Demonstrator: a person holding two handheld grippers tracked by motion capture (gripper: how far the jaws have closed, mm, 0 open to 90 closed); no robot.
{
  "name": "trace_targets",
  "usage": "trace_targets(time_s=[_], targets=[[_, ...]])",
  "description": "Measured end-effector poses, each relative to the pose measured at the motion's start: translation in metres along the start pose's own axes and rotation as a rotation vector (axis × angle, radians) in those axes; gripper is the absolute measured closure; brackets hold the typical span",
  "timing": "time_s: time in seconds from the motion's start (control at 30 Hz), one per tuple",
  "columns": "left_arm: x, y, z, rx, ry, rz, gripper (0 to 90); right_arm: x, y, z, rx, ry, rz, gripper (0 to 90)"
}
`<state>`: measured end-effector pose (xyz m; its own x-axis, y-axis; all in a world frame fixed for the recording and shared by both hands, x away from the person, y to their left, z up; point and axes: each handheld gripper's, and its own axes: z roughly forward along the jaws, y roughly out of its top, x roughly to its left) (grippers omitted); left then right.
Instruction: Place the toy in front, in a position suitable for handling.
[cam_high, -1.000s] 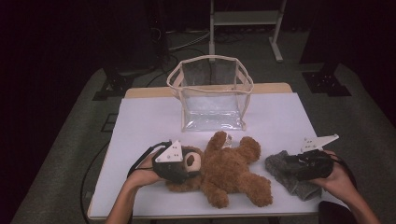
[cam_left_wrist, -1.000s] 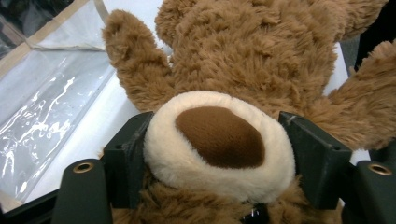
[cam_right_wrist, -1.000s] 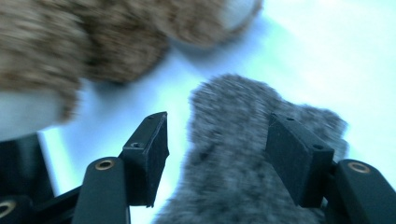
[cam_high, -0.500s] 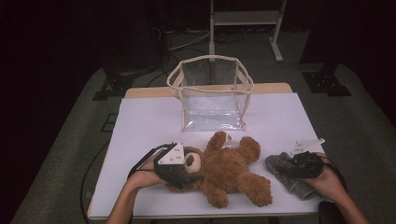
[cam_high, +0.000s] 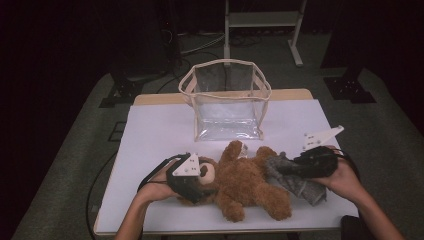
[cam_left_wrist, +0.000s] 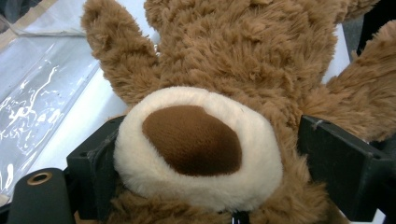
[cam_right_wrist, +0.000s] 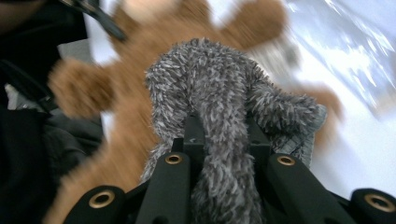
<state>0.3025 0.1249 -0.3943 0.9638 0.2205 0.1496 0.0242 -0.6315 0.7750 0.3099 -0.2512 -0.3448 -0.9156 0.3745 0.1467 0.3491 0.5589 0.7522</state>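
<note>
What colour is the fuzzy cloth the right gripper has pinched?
Grey, flecked lighter. The fuzzy cloth shows best in the right gripper view, pinched in the right gripper.

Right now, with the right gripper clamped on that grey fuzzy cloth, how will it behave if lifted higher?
The grey cloth will probably hang floppy: it already drapes over the right gripper. It looks light, so the pinch should hold. Its shaggy pile may drag on the teddy bear beside it.

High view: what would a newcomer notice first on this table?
A brown teddy bear lies on its back at the near edge of the table. Behind it stands an empty clear bag. The right gripper holds a grey fuzzy cloth over the bear.
</note>
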Motion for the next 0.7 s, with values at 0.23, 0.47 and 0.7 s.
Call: trace_targets(time_s=[0.23, 0.47, 0.7], targets=[[-0.001, 0.001, -0.002, 0.005, 0.002, -0.007, 13.9, 0.033, 0.041, 0.045, 0.045, 0.088, -0.152, 75.9], [0.002, 0.003, -0.011, -0.021, 0.008, 0.004, 20.7, 0.033, 0.02, 0.056, 0.05, 0.102, -0.13, 76.4], [0.003, -0.001, -0.018, -0.018, 0.012, -0.017, 29.4, 0.034, -0.004, 0.045, 0.056, 0.076, -0.08, 76.4]])
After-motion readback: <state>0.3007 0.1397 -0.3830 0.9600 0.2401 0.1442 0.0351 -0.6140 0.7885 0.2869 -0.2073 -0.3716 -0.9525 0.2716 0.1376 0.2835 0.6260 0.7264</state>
